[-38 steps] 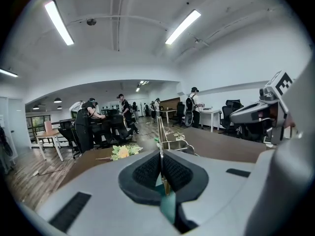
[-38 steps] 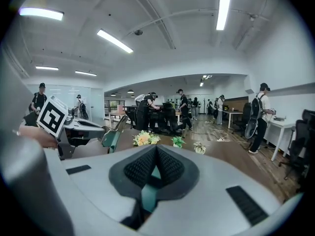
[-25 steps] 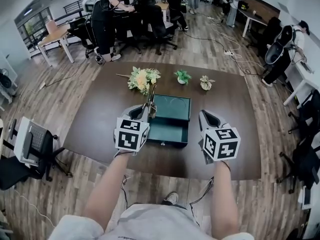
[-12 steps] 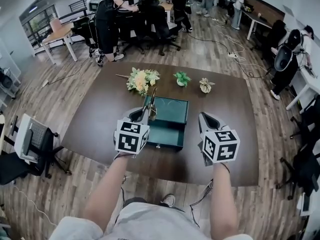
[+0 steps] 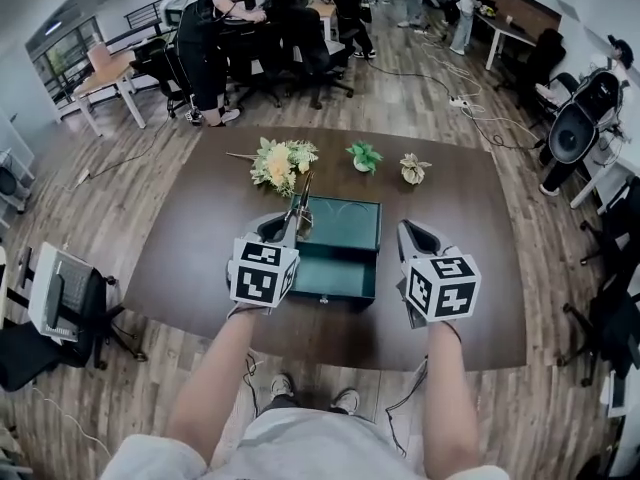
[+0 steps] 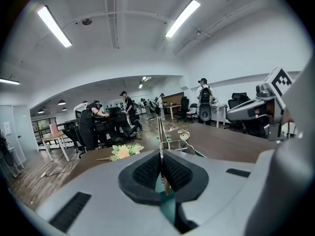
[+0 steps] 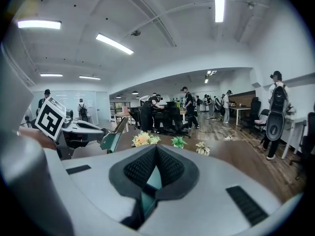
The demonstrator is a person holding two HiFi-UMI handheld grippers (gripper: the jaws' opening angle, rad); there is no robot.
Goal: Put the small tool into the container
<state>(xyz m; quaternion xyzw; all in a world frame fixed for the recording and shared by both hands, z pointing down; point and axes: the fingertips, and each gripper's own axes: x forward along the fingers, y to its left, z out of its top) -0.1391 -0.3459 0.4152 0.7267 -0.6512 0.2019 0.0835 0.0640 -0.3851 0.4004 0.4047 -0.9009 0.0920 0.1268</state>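
A dark teal container (image 5: pixel 338 280) stands open on the brown table (image 5: pixel 200 238) between my two grippers. My left gripper (image 5: pixel 290 227) is shut on a thin metal tool (image 5: pixel 303 196), which sticks up and forward over the container's left rim. In the left gripper view the tool (image 6: pixel 160 132) rises straight from the closed pads of the left gripper (image 6: pixel 161 173), with the container's rim (image 6: pixel 183 144) just beyond. To the right of the container my right gripper (image 5: pixel 412 234) hovers, and in its own view the right gripper (image 7: pixel 156 168) is shut with nothing between the pads.
A bouquet (image 5: pixel 283 160), a small green plant (image 5: pixel 365 154) and a dried plant (image 5: pixel 412 166) sit in a row behind the container. An office chair (image 5: pixel 60 293) stands off the table's left side. People work at desks (image 5: pixel 215 28) farther back.
Both grippers have edged a little toward the far side of the table. The left one still grips the tool and the right one stays shut and empty.
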